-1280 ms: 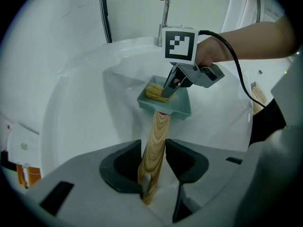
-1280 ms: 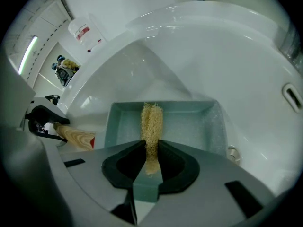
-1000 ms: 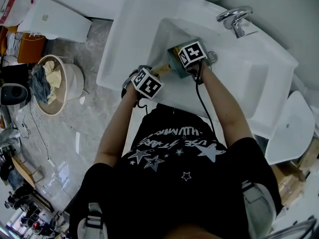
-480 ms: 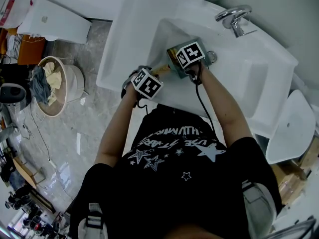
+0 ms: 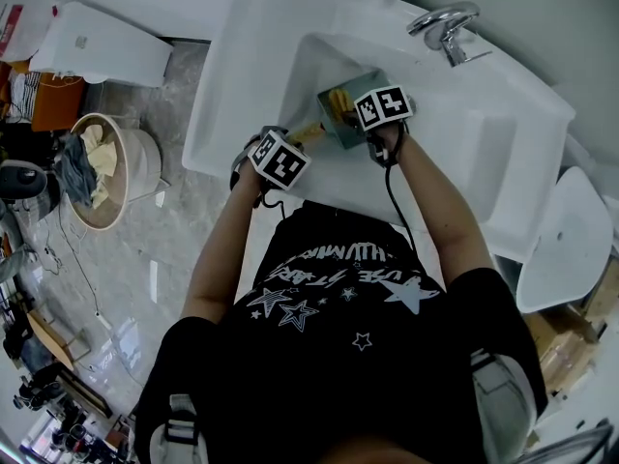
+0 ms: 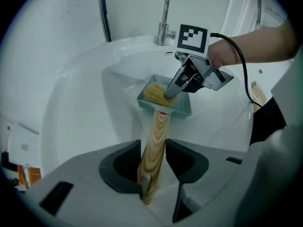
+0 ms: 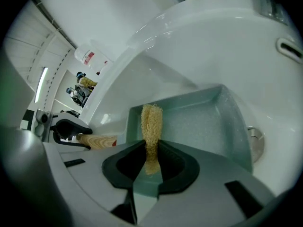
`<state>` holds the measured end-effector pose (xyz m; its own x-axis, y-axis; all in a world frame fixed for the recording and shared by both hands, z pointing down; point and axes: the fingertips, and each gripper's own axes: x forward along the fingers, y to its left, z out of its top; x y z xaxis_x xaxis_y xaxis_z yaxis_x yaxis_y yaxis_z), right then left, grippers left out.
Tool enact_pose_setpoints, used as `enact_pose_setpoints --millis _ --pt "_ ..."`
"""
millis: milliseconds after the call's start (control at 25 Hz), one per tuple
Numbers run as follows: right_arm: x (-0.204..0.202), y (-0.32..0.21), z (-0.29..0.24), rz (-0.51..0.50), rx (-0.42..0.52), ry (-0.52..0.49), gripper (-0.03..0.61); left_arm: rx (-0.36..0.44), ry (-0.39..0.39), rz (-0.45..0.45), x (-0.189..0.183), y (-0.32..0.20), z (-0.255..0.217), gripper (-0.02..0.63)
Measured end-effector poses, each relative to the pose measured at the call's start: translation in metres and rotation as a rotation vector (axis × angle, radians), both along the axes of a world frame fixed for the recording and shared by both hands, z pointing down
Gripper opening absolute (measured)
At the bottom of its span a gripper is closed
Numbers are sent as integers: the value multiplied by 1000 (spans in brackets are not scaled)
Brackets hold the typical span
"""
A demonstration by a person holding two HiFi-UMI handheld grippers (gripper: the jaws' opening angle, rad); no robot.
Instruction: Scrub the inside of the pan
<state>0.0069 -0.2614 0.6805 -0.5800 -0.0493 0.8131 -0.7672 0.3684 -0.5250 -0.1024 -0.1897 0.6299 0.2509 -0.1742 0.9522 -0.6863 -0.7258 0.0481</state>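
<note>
Between the right gripper's jaws a yellow loofah scrubber is pinched tight, its free end down inside the grey square pan just ahead. Beside it, the left gripper clamps the pan's wooden handle. A white sink surrounds both.

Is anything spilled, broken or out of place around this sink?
Nothing stands out. The pan is in the sink, its wooden handle clamped in the left tool, while the right tool grips a loofah scrubber inside the pan.
</note>
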Motion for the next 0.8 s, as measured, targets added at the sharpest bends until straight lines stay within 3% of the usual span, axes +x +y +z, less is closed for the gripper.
enact_pose_setpoints --millis 200,560,800 --pt "38 -9 6 12 36 81 77 10 -10 -3 2 -1 1 166" --pt "99 -31 26 64 91 330 77 17 -13 -13 2 -1 1 166" --pt "108 -34 33 78 132 402 80 23 -12 -19 1 0 1 166"
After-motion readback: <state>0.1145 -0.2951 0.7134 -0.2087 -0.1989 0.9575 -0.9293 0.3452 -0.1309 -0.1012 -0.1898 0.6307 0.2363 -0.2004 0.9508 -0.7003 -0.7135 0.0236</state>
